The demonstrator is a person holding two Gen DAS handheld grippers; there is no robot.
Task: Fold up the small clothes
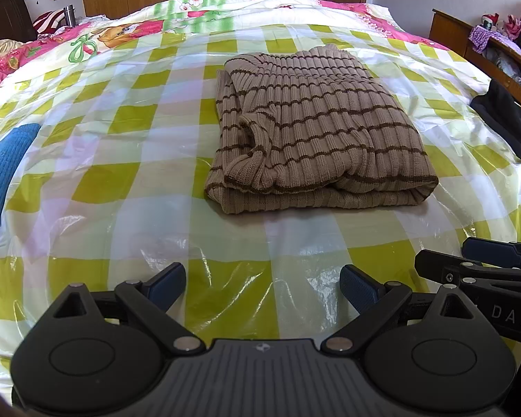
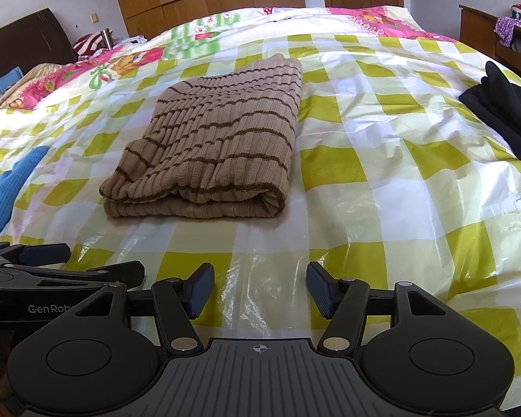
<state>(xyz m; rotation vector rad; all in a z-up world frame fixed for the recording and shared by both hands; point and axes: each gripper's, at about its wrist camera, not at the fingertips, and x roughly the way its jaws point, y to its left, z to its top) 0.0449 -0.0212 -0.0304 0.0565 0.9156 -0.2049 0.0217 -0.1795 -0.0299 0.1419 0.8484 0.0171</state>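
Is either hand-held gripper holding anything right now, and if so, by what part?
Nothing is held. The left hand-held gripper and right hand-held gripper are both open, short of the folded striped sweater on the bed.

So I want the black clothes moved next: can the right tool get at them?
Probably yes: the right tool is open and empty, the black clothes lie uncovered at the bed's right edge, and only bare checked sheet lies between.
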